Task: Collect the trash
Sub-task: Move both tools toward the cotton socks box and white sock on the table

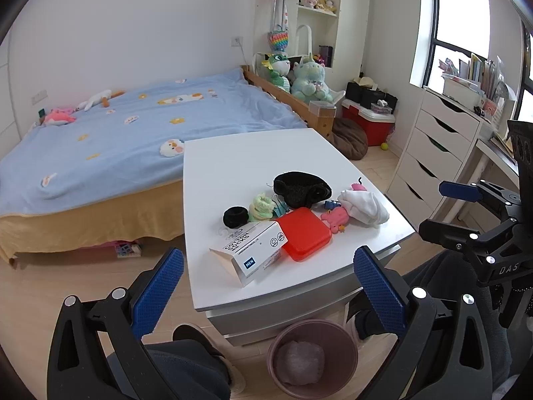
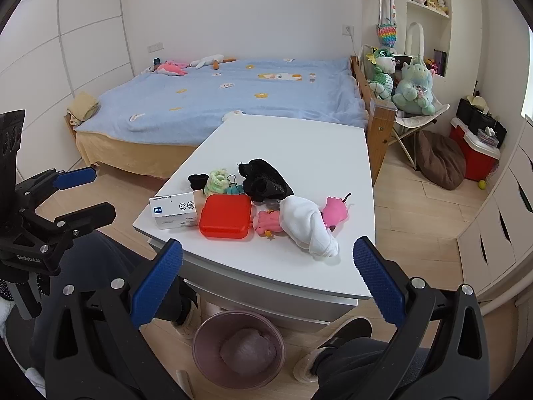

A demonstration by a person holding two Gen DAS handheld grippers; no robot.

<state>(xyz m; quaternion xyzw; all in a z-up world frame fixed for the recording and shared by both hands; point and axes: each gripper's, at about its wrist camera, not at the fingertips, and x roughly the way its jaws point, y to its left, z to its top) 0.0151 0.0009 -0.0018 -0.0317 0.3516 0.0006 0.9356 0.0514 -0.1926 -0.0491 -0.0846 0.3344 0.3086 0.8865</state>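
Trash here looks to be the sock box [image 1: 248, 250], an opened white carton lying on its side at the near left corner of the white table [image 1: 253, 153], well apart from both grippers. Print on it reads "COTTON SOCKS" and, on a blue patch, "MEN". Touching the box on its right is a red case [image 1: 304, 238]. Behind them sit a black roll [image 1: 236, 217], a pale green roll [image 1: 261, 206], teal clips [image 1: 279, 207] and a black cloth heap [image 1: 301, 189]. To the right lie a white sock bundle [image 1: 364, 208], a pink toy [image 1: 335, 218] just beside the case, and a brighter pink toy [image 2: 336, 211] behind the bundle. On the floor under the table's near edge stands a pink bin [image 1: 311, 358] with a crumpled liner inside, between the person's feet. The left gripper [image 1: 268, 295] hangs before the table with its fingers spread wide, holding nothing. The right gripper [image 2: 268, 281] hovers likewise, fingers wide and empty; in the left view its body shows the letters "DAS". The left gripper's body, seen in the right view, reads "GenRoboAI" or similar. A bed [image 1: 100, 140] with a blue blanket lies beyond the table, and white drawers [image 1: 433, 146] stand at right.
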